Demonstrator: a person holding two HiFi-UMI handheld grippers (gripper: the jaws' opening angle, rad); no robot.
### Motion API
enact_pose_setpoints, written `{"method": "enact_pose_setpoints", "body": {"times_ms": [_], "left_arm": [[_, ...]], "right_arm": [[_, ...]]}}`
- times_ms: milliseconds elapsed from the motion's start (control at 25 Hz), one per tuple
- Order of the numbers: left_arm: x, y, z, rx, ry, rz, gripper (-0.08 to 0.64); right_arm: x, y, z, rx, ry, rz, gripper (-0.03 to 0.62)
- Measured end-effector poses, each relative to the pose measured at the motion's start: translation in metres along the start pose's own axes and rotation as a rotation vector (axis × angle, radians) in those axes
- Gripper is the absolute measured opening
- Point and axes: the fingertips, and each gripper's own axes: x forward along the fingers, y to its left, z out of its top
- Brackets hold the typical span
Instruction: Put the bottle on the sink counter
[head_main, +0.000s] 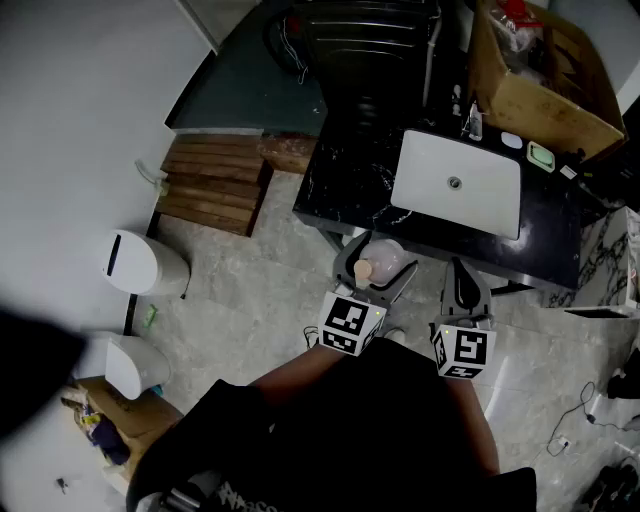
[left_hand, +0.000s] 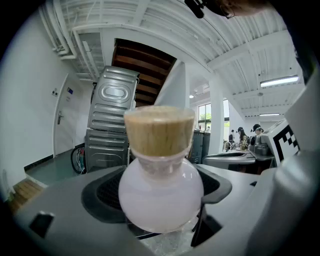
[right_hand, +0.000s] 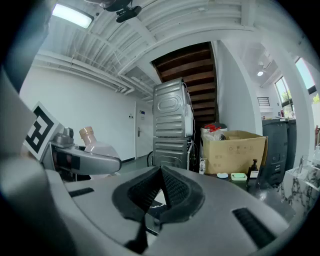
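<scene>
Left tongs (head_main: 375, 268) clamp the round, cork-capped bottle (left_hand: 161, 195) above grey floor tiles (head_main: 260, 290). Just ahead lies the black marble worktop (head_main: 350, 180) with its white sink (head_main: 495, 195). Right tongs (right_hand: 160, 187), alongside, are closed and empty.

The bottle (left_hand: 161, 192) is milky pale pink with a tan cap. The left gripper (head_main: 378, 268) and right gripper (right_hand: 161, 187) are grey with black pads — their cubes patterned black and white. The tabletop (head_main: 345, 175) is black with white veins around a white sink (head_main: 460, 185) — the box (head_main: 530, 95) behind the sink is brown.
</scene>
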Motion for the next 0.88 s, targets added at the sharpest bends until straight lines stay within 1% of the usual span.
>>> {"method": "enact_pose_setpoints", "body": {"times_ms": [160,320,480,720,880], "left_arm": [[0.006,-0.008,0.0,0.001,-0.005,0.009,0.396],[0.011,-0.017,-0.001,-0.004,-0.012,0.019,0.396],[0.012,-0.021,-0.004,0.0,-0.01,0.031,0.396],[0.015,-0.01,-0.005,-0.001,0.003,0.059,0.396],[0.023,0.002,-0.004,-0.004,0.014,0.059,0.396]], "right_arm": [[-0.006,-0.013,0.001,-0.002,-0.015,-0.007,0.037],[-0.016,-0.028,0.003,0.03,-0.052,-0.016,0.038],[-0.024,-0.036,-0.001,0.047,-0.064,-0.023,0.038],[-0.021,-0.036,-0.005,0.059,-0.067,-0.01,0.038],[-0.007,-0.034,-0.01,0.066,-0.049,0.001,0.038]]}}
